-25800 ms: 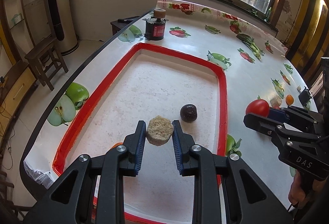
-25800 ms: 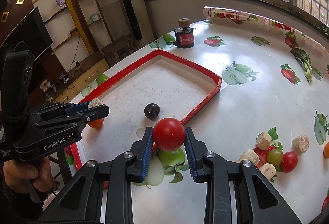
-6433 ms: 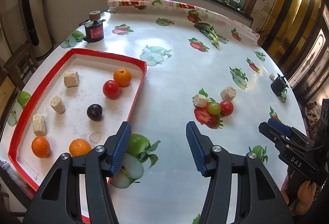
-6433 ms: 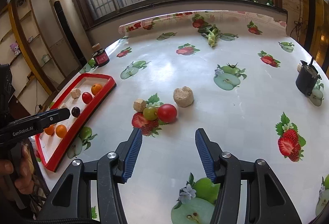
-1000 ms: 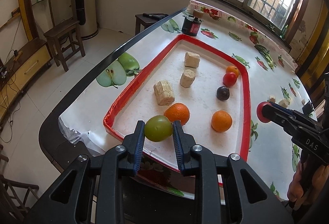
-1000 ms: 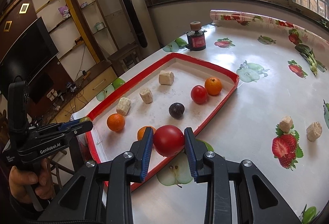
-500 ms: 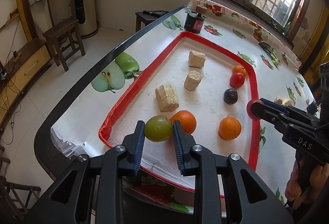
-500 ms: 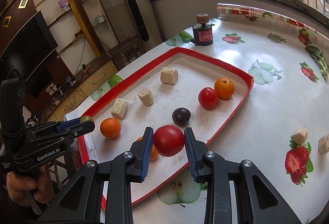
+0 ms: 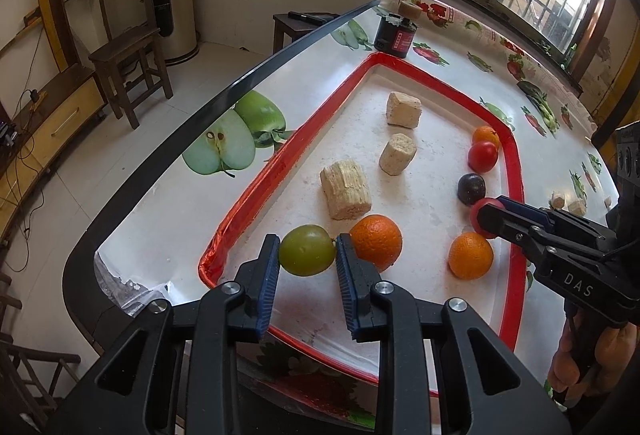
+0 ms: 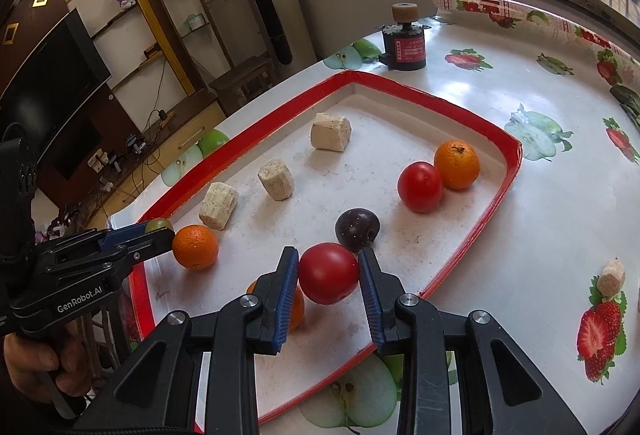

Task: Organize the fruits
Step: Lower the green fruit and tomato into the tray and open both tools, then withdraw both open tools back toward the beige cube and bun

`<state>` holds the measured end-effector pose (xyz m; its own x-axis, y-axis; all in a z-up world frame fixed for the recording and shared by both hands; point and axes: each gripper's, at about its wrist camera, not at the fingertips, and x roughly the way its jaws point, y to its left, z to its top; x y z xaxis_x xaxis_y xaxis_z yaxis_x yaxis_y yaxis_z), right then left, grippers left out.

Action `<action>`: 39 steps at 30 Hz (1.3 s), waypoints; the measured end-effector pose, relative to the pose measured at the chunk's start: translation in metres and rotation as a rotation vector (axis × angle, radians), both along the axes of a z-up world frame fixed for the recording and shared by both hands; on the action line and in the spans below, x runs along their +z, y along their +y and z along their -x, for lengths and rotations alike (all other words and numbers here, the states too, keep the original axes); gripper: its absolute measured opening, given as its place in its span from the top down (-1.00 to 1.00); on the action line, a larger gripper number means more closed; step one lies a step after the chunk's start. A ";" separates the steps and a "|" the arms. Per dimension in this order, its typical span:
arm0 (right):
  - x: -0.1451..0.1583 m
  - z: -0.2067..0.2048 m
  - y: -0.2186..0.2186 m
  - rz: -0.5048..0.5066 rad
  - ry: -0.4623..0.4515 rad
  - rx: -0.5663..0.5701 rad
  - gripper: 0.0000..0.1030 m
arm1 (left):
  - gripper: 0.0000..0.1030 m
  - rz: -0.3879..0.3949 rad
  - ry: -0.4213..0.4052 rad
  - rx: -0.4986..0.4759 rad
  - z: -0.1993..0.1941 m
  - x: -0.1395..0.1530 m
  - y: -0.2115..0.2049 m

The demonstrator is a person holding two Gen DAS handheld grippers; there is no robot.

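My left gripper point(image 9: 307, 255) is shut on a green fruit point(image 9: 307, 250) over the near left corner of the red-rimmed tray point(image 9: 256, 191), beside an orange point(image 9: 376, 242). My right gripper point(image 10: 328, 275) is shut on a red tomato point(image 10: 328, 273) over the tray's point(image 10: 496, 195) near part, just in front of a dark plum point(image 10: 357, 229). In the tray lie oranges point(image 10: 456, 164), a red tomato point(image 10: 420, 186) and three beige blocks point(image 10: 331, 131). The right gripper also shows in the left wrist view point(image 9: 486, 218), the left gripper in the right wrist view point(image 10: 160, 229).
A dark jar with a cork point(image 10: 405, 47) stands behind the tray's far corner. Beige blocks point(image 10: 611, 277) lie on the fruit-print tablecloth to the right. The table edge point(image 9: 160, 155) drops to the floor at the left, with a wooden stool point(image 9: 128, 67) beyond.
Both grippers have moved forward over the tray with their fruits still held. The tray contents have not moved.
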<state>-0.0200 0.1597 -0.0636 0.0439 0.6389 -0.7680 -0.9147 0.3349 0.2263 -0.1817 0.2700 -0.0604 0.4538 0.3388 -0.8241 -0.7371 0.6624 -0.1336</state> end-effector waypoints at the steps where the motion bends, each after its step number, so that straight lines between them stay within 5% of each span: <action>1: -0.002 0.000 0.001 0.004 0.001 0.001 0.39 | 0.52 0.001 0.004 0.003 0.000 -0.002 0.000; 7: -0.005 0.001 0.001 0.018 0.006 -0.002 0.34 | 0.46 0.007 0.023 0.012 0.001 -0.005 -0.001; 14: 0.007 0.006 -0.008 -0.004 -0.020 -0.005 0.00 | -0.11 -0.037 0.022 0.024 0.005 0.007 -0.007; 39: 0.044 -0.033 -0.134 -0.093 -0.043 -0.205 -0.05 | -0.12 -0.064 -0.009 -0.090 -0.022 0.034 -0.063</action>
<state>0.0130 0.0261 -0.0197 0.2118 0.6813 -0.7007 -0.8392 0.4943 0.2269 -0.1598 0.2066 -0.0267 0.4918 0.3483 -0.7980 -0.6735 0.7330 -0.0951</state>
